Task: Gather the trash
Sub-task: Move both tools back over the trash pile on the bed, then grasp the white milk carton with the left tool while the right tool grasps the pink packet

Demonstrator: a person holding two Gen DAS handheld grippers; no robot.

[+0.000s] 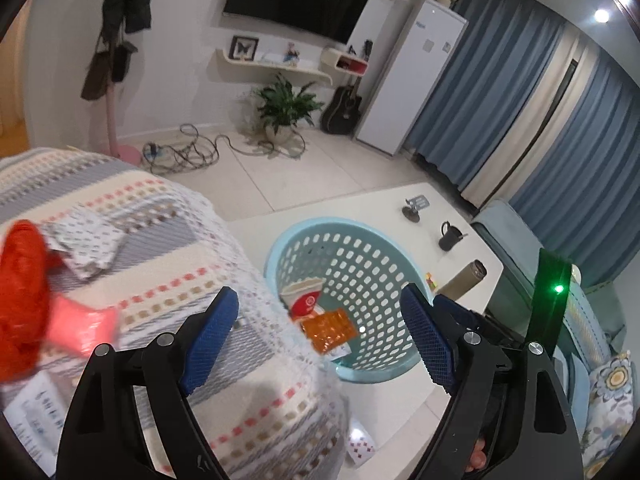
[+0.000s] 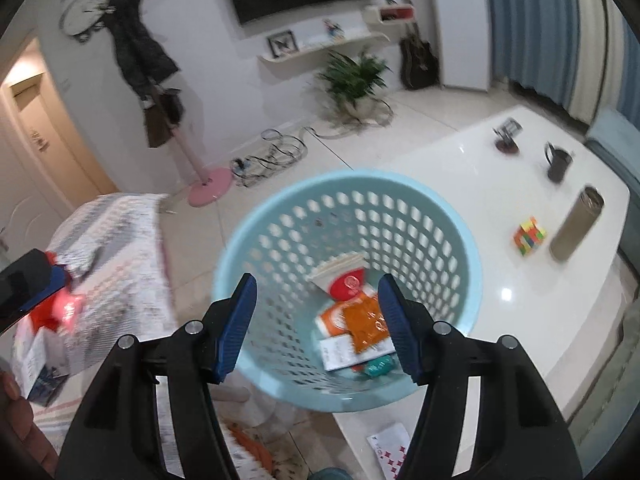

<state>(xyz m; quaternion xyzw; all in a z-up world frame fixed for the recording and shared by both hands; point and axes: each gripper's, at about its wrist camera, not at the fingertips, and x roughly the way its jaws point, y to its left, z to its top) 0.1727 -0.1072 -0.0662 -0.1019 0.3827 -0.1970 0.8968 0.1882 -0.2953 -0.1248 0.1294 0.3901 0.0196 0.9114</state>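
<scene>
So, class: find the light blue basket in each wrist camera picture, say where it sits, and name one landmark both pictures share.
Left wrist view: the basket sits lower centre, on the white table, right of the patterned blanket.
Right wrist view: the basket fills the centre, beyond the open tongs.
Shared landmark: the potted plant on the floor by the far wall.

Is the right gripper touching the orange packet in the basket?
Apart. The right wrist view shows the right gripper open and empty above the basket; the orange packet lies inside.
</scene>
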